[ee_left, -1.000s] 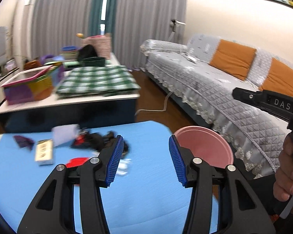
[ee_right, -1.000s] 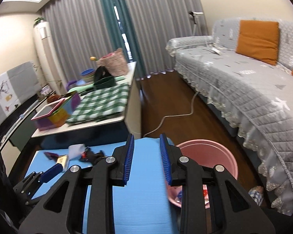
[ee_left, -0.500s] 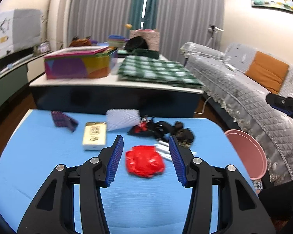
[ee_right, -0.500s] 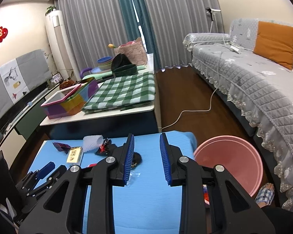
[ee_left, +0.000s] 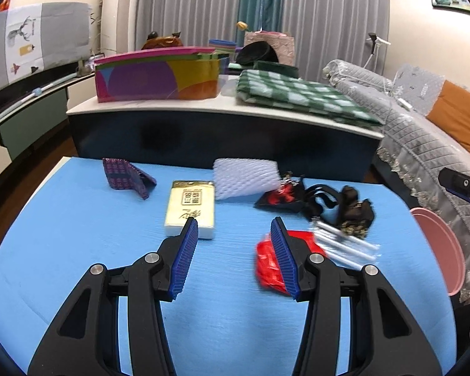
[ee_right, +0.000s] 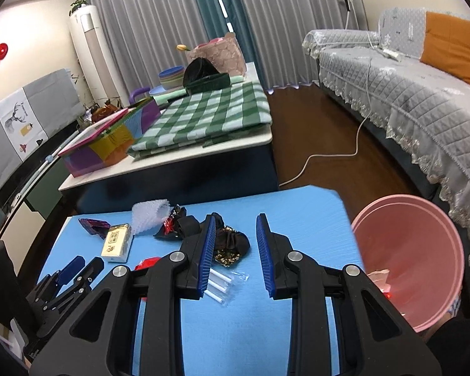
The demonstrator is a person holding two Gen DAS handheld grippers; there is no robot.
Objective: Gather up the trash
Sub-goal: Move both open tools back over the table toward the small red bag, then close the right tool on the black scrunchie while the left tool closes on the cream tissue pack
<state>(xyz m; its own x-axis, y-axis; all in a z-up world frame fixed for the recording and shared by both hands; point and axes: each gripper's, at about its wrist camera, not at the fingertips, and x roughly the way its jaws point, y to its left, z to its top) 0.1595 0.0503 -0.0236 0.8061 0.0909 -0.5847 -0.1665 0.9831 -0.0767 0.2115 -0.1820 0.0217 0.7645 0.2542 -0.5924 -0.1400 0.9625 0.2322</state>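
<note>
Trash lies on the blue table: a red crumpled wrapper, a clear packet of white tubes, black wrappers, white foam netting, a yellow-white box and a purple wrapper. My left gripper is open and empty above the table, the red wrapper by its right finger. My right gripper is open and empty above the tube packet and black wrappers. The pink bin stands right of the table with some trash inside.
A low white table behind holds a colourful box, a green checked cloth, bowls and a basket. A grey sofa with orange cushions runs along the right. A white cable lies on the wood floor.
My left gripper has swung left from the bin side to over the trash, the red wrapper now by its right finger. My right gripper has moved nearer the table and its jaws have opened wider.
</note>
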